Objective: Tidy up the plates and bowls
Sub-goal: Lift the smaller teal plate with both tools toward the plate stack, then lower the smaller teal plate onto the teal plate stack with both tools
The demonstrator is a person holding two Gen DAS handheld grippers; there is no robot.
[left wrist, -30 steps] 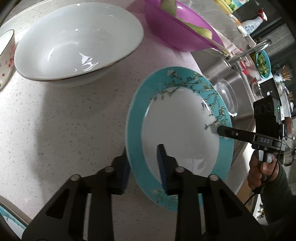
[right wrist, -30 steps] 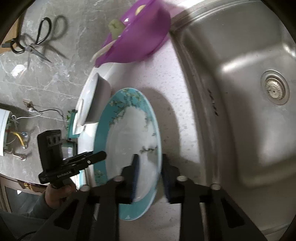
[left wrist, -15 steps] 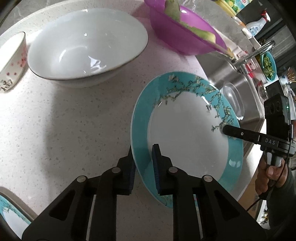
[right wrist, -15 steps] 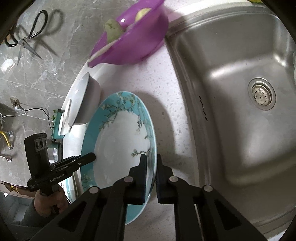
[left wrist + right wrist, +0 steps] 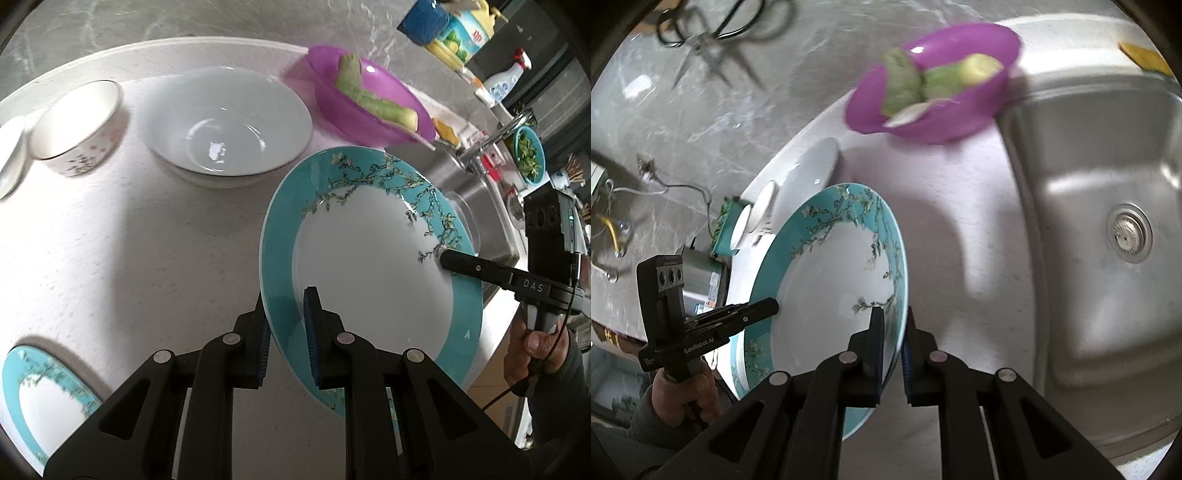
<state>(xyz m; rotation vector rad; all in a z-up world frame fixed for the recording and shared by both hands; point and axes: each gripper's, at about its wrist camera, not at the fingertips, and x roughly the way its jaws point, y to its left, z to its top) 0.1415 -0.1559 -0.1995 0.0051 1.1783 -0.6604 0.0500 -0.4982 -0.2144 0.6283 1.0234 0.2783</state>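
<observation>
In the left wrist view, the left gripper (image 5: 286,332) was clamped on the near rim of the teal plate (image 5: 369,266), which was tilted off the counter (image 5: 110,258); a white bowl (image 5: 229,125) sat well ahead.

In the right wrist view, the right gripper (image 5: 892,350) pinched the plate's (image 5: 827,280) opposite rim, with the sink (image 5: 1108,221) to its right.

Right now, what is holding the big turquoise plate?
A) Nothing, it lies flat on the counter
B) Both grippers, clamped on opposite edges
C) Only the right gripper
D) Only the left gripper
B: the left gripper pinches the near rim of the turquoise plate, while the right gripper clamps the opposite edge, so the plate hangs tilted between them.
</observation>
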